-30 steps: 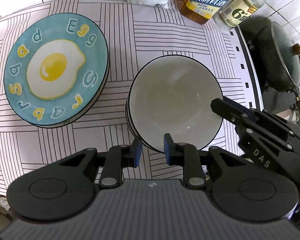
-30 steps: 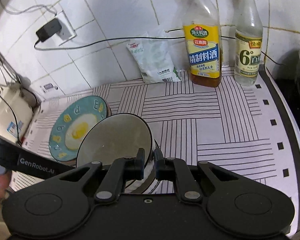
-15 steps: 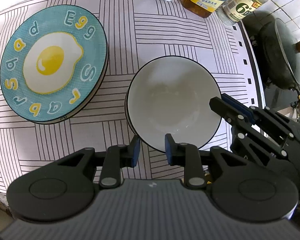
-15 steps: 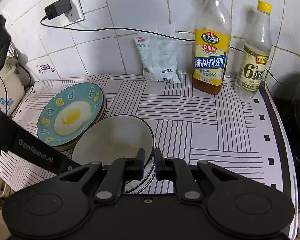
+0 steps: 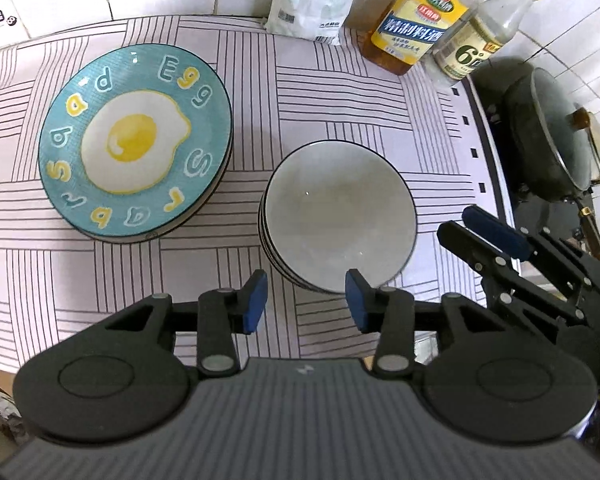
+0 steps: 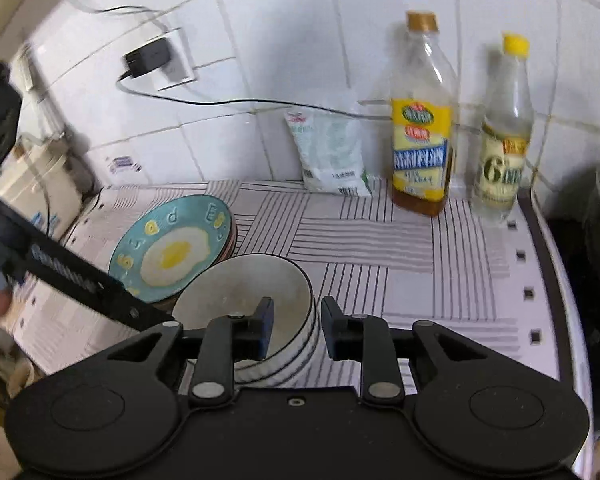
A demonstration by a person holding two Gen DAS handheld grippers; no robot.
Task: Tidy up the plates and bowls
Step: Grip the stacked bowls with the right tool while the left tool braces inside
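Observation:
A stack of white bowls [image 5: 340, 216] with dark rims stands on the striped mat, right of a stack of plates topped by a teal fried-egg plate [image 5: 136, 140]. My left gripper [image 5: 306, 300] hovers over the bowls' near rim. Its jaws are opening and the pads stand clear of the rim. My right gripper [image 5: 458, 222] is at the bowls' right side. In the right wrist view the bowl stack [image 6: 244, 292] has its wall between the opening jaws of the right gripper [image 6: 296, 328], and the pads do not touch it. The egg plate [image 6: 172, 252] lies behind.
Against the tiled wall stand a white bag [image 5: 308, 4], a yellow-labelled bottle [image 5: 416, 28] and a clear bottle [image 5: 480, 44]. A lidded dark wok [image 5: 548, 136] sits on the stove to the right. A plugged-in charger [image 6: 148, 56] and a pale appliance [image 6: 36, 184] are at the left.
Both grippers were shut on the top bowl, which was tilted a second ago. It now rests level on the stack, both jaws have spread, and both hands have drawn back and up.

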